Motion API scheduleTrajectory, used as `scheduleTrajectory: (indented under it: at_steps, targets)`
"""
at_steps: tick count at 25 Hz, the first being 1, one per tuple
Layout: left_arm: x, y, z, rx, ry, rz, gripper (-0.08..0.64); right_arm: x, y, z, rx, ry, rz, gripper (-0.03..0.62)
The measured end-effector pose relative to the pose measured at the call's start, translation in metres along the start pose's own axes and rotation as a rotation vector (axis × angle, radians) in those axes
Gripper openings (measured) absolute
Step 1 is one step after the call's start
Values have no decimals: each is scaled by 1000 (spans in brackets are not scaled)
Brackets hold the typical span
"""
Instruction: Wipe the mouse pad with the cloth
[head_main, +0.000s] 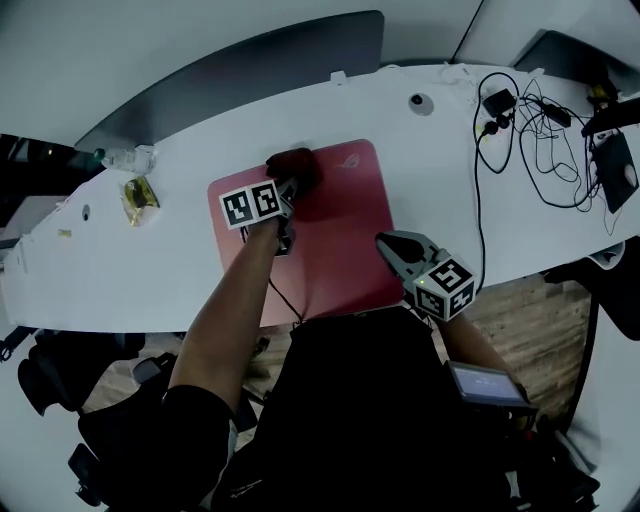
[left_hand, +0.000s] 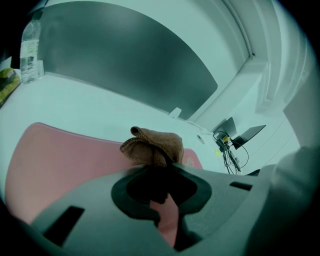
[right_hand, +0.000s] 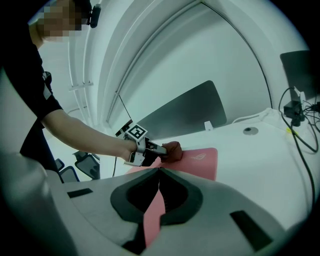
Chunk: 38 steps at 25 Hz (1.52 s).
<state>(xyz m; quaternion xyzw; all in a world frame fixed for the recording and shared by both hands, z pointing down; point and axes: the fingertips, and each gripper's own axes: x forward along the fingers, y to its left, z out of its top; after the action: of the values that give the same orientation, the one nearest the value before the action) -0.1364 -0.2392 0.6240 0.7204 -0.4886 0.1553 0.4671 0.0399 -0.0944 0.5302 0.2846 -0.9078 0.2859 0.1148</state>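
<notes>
Cloth (left_hand: 152, 145): brown fabric with a coarse, looped weave. It was matt and fell in soft folds.
Mouse pad (head_main: 345, 235): pink, flat and smooth. It looked matt and cloth-topped, as far as I could tell.
Table (head_main: 180, 290): white, hard and smooth, and it carried a faint sheen.
My left gripper (left_hand: 160, 167): grey moulded plastic, matt, with a darker matt lining round the jaw opening.
My right gripper (right_hand: 159, 170): it was the same matt grey plastic with the same dark lining.
Bottle (left_hand: 30, 47): clear plastic, glossy.
Wrapper (head_main: 138, 195): crinkled film that looked shiny.
Panel (left_hand: 125, 65): dark grey, even and matt.
Floor (head_main: 530, 315): wood-look boards, dull.
My sleeve (head_main: 200, 430): black cloth, matt.
</notes>
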Motion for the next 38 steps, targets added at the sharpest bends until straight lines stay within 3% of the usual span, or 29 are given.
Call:
scheduleTrajectory:
  at_steps: [25,38]
  targets:
    - [-73,115,-1,86,-32,151,58,42,56,-4,-73,45,27,26]
    - [-111,168,4,59,-86,217,58,51,78,-4,-100,37,14,26]
